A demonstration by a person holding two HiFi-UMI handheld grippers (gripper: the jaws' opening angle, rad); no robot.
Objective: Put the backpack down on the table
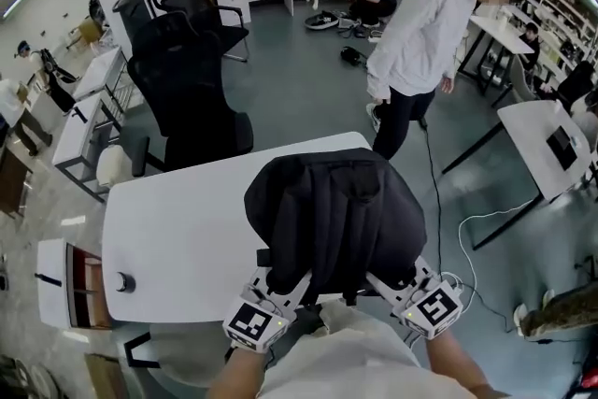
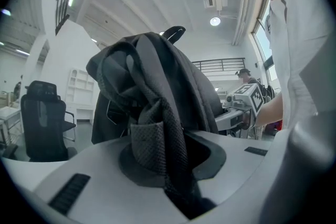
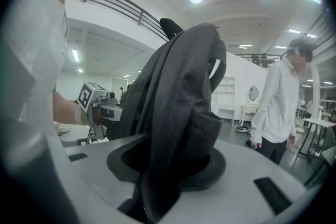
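Over the near half of the white counter [image 1: 177, 238]: black fabric backpack [image 1: 332, 210], upright, carry loop at the top; whether its base touches the counter cannot be told.
At its lower left: left gripper [image 1: 283, 283], jaws pinching a fold of grey mesh strap [image 2: 152, 139].
At its lower right: right gripper [image 1: 391, 280], jaws clamped on a thicker bunch of black mesh fabric [image 3: 184, 128].
Backpack against grippers: between the two, rising above both.
Beyond the counter: black office chair [image 1: 187, 98] at the far left; person in a white top [image 1: 420, 42] standing past the far right corner.
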